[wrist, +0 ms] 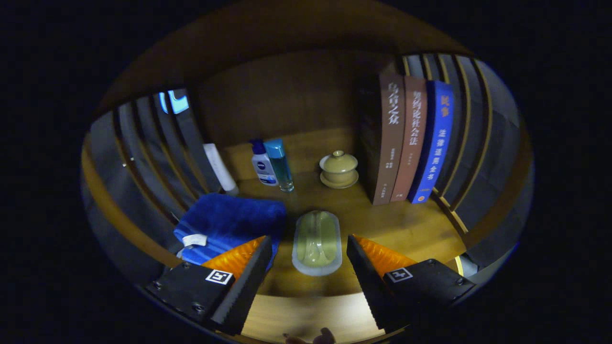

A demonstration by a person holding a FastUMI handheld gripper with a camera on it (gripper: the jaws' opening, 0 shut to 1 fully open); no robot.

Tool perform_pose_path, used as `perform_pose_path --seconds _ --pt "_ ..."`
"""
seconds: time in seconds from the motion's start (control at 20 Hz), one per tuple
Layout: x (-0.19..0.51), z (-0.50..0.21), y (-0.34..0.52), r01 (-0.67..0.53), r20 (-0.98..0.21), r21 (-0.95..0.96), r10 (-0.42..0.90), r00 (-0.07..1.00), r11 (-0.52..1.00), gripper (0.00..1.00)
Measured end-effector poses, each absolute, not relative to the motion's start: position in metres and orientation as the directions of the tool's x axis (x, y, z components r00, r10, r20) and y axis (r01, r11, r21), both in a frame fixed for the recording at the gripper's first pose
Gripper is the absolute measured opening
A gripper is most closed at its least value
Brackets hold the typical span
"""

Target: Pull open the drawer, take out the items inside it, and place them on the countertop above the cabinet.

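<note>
A pale oval dish (317, 242) with a green bar in it lies on the wooden countertop (406, 229), in the gap between my fingers and just ahead of them. My gripper (308, 239) is open, its fingers standing wide on either side of the dish without touching it. A folded blue towel (229, 222) with a white tag lies beside the left finger (244, 267), partly hidden behind it.
Beyond the dish stand a blue-and-white pump bottle (263, 165), a clear teal bottle (281, 165) and a lidded cup on a saucer (338, 169). Three upright books (406, 138) are at the right. A white tube (220, 167) leans at the left. Slatted walls close both sides.
</note>
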State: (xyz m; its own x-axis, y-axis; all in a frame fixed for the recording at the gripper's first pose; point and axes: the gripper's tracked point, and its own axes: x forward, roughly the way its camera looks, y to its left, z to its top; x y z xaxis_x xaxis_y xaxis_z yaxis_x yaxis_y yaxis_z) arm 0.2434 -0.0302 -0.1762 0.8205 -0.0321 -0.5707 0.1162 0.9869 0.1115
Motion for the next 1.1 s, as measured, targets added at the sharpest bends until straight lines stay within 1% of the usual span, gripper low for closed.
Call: perform_pose_path --seconds 0.2,0.3,0.45,0.6,0.8,1.0,1.1 --pt "0.166 -0.132 -0.016 0.069 -0.372 0.106 -0.025 0.928 0.992 1.00" --pt "0.125 -0.117 -0.009 0.051 -0.283 0.089 -0.023 0.959 0.995 1.00" --pt "0.063 -0.116 -0.007 0.054 -0.200 0.095 -0.034 0.979 0.994 1.00" --pt "0.008 -0.131 -0.010 0.066 -0.145 0.106 -0.051 0.988 0.992 0.99" --pt "-0.043 -0.177 -0.015 0.093 -0.160 0.089 -0.078 0.984 0.992 0.99" --pt "-0.067 -0.224 -0.017 0.109 -0.210 0.107 -0.085 0.974 0.988 0.99" --pt "-0.066 -0.242 -0.016 0.108 -0.234 0.098 -0.083 0.969 0.989 0.99"
